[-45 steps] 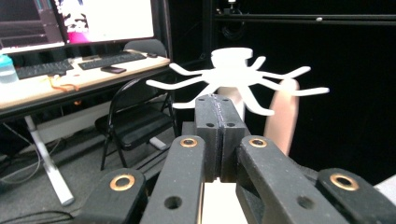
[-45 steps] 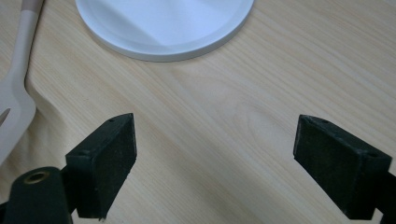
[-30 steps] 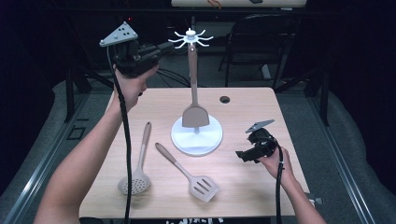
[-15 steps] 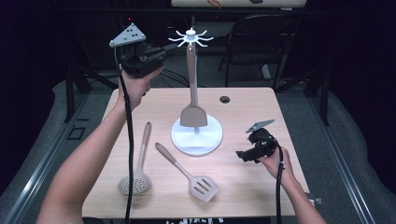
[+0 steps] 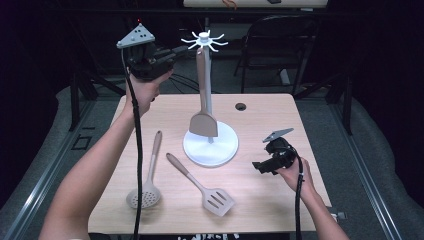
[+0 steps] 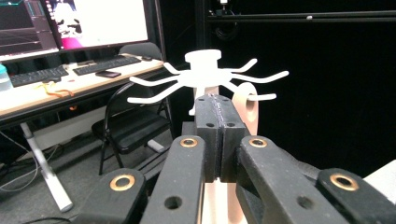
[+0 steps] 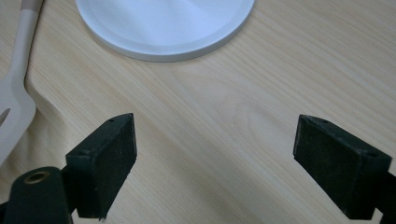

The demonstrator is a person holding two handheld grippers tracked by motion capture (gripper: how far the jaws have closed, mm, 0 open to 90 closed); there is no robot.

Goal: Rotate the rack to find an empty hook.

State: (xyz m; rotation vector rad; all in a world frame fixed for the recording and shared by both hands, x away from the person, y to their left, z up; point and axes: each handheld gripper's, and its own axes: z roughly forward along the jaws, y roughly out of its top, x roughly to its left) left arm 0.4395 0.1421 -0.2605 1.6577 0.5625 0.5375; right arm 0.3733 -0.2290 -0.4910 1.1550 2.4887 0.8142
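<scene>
High view: one solid spatula is seen hanging from a hook of the white utensil stand, its blade just above the round base, so one of three utensils is judged hung. Two are left on the tabletop: a skimmer and a slotted spatula, lying apart in front of the stand. The left gripper is held beside the hook crown; in the left gripper view its jaws are seen pressed together with nothing between them. The right gripper is held low over the tabletop, jaws spread wide and empty, with the slotted spatula nearest, probably next.
</scene>
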